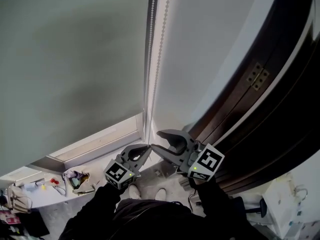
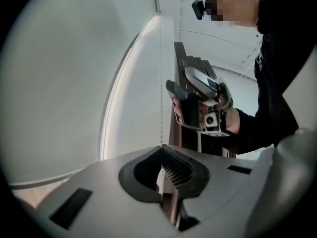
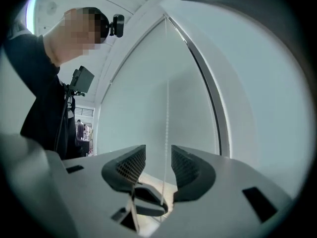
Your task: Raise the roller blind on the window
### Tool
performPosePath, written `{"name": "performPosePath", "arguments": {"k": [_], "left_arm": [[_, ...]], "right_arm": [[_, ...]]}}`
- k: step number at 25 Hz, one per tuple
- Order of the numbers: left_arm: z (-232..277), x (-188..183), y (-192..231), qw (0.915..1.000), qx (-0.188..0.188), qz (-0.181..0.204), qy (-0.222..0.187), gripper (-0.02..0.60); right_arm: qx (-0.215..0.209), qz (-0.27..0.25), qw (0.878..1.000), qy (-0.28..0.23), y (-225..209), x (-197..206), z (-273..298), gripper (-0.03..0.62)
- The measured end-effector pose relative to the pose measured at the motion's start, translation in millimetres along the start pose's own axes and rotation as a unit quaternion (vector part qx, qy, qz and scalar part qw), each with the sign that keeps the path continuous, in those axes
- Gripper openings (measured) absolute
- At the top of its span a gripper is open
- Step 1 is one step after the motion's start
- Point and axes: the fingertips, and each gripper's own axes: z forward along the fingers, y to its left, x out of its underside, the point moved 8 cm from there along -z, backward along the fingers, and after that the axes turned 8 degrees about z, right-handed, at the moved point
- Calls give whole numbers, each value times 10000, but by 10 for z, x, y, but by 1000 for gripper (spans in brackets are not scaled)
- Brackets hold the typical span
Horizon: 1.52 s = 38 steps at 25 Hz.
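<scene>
Roller blind (image 1: pixel 75 69) is down, grey fabric covering the window nearly to the white sill (image 1: pixel 100 140). Bead chain (image 1: pixel 156 59) hangs along the blind's right edge, next to the white wall.

Left gripper (image 1: pixel 146 149): pointing level, jaws clamped together on the bead chain. In the left gripper view the chain (image 2: pixel 161 108) drops straight into the closed tips (image 2: pixel 162 148).

Right gripper (image 1: pixel 156 140): just beside the left gripper and slightly higher, also level. Jaws at a moderate gap. In the right gripper view the chain (image 3: pixel 166 123) runs down through the gap (image 3: pixel 158 157), and the pads are not pressing on it.

Dark wooden door (image 1: pixel 280 109) with a brass hinge (image 1: pixel 258 76) stands to the right.
</scene>
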Motion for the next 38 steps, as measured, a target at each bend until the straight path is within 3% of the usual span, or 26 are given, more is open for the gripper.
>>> {"name": "performPosePath", "arguments": {"k": [7,8,10,12,22,24,29,33,36,38], "left_arm": [[-150,590,-133,9984,1,-130,549,9],[-167,656,-142,9981,3,-164,594,9],[-202,747,-134,9978,-39,-228,618,9],[-239,776,-112,9978,-96,-250,610,9],[-250,755,-134,9984,-95,-205,520,12],[-307,721,-89,9982,-174,-203,545,79],[-499,431,141,9978,-519,-374,151,94],[-571,-162,222,9992,-259,-270,130,147],[-565,-579,253,9997,96,-77,-229,173],[-551,-829,271,9991,138,-105,-374,178]], "right_arm": [[-104,-166,9996,204,26,-188,306,178],[-117,-163,9997,133,40,-218,320,166],[-108,-176,9998,-17,51,-276,317,59],[-112,-158,9998,-54,48,-305,313,26],[-531,192,9984,57,56,-304,371,12],[-479,-2,9988,112,70,-312,383,12],[-294,-226,9993,90,33,-307,344,11],[-203,-321,9993,27,73,-279,294,11],[-227,-255,9993,168,42,-162,296,11],[-260,-107,9992,276,-1,-5,317,11]]}}
